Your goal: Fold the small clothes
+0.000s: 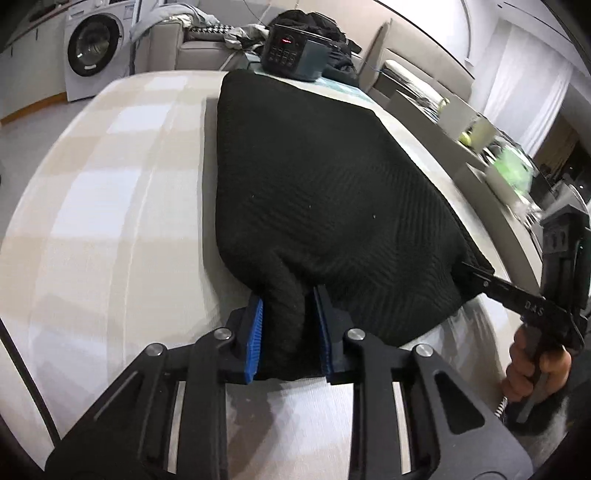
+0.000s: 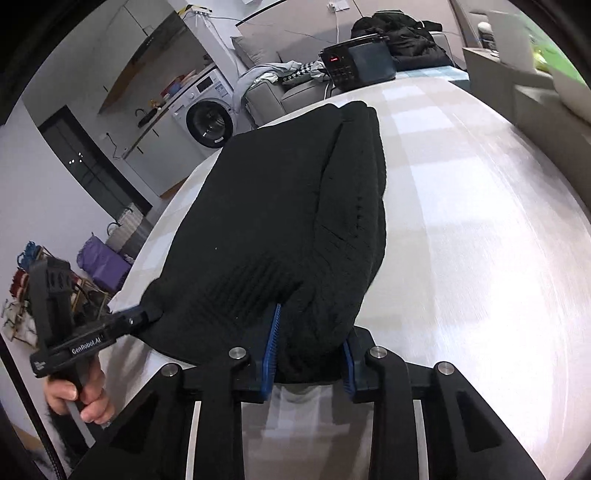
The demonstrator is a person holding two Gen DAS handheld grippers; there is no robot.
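A black knit garment (image 1: 314, 192) lies lengthwise on the table (image 1: 110, 206) under a beige-and-white checked cloth. My left gripper (image 1: 289, 308) is shut on a bunched fold of the garment's near edge, which fills the gap between the blue pads (image 1: 255, 332). At the garment's near right corner, my right gripper (image 1: 471, 267) pinches the cloth, with a hand (image 1: 535, 365) on its handle. In the right wrist view the garment (image 2: 295, 206) is bunched between the right gripper's (image 2: 312, 332) pads. The left gripper (image 2: 146, 316) bites the near left corner there.
A black box with a red display (image 1: 291, 55) stands at the table's far end, with a dark jacket (image 2: 402, 33) behind it. A washing machine (image 1: 94, 51) and a sofa (image 1: 199, 48) stand beyond. Cluttered shelves (image 1: 509, 173) run along the right edge.
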